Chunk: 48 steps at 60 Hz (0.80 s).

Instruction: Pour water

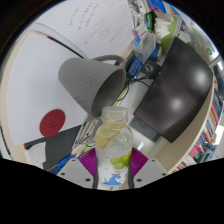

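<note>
Nearest to you is the bottle (113, 140), clamped between the two fingers of the gripper (112, 172), so the claw is grasping it. The long axis of the bottle points up and forward, and its mouth almost reaches the grey mug (93, 84). The mug lies just beyond, tilted, above the table (45, 55). Smaller, a red disc (51, 122) lies beside.

The gripper (112, 160) is tilted hard over to one side, so the room beyond it stands askew. Its two fingers reach forward and upward, and their purple pads (89, 160) press on both sides of a clear bottle (113, 140), which they hold raised and leaning. No hand or arm shows from here.
</note>
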Motion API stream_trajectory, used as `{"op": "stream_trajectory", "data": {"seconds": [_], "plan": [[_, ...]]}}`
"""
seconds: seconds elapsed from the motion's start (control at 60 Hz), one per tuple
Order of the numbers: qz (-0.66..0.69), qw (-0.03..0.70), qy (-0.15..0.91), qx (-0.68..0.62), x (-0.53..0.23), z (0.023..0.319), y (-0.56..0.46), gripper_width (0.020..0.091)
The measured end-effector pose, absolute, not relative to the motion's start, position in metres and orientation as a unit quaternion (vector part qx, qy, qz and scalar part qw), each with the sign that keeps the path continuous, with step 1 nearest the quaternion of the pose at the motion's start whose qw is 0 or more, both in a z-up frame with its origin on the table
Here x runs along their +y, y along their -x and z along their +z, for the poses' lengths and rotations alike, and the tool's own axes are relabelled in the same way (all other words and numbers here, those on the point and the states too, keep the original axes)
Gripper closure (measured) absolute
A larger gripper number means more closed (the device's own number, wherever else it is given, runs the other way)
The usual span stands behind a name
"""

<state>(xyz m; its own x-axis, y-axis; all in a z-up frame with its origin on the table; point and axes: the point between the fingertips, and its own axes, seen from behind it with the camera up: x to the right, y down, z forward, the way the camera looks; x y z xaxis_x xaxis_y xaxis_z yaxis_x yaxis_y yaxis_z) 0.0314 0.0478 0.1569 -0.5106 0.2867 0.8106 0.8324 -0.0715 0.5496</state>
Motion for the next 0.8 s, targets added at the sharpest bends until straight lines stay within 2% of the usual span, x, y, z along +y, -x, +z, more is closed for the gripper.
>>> {"op": "stream_trajectory", "data": {"seconds": [0.083,0.167,0.367,0.45,0.65,0.8], "plan": [[-0.565,0.255,0.471,-0.628,0.047,0.153,-0.033,0.0702],[-0.531,0.304,0.526,-0.59,0.041,0.163,-0.028,0.0699],[-0.345,0.463,0.712,-0.4,0.025,0.185,-0.025,0.069],[-0.239,0.501,0.767,-0.323,0.025,0.188,-0.026,0.0688],[-0.054,0.555,0.816,-0.151,0.027,0.169,-0.037,0.069],[0.018,0.567,0.819,-0.088,0.032,0.135,-0.041,0.0692]]}}
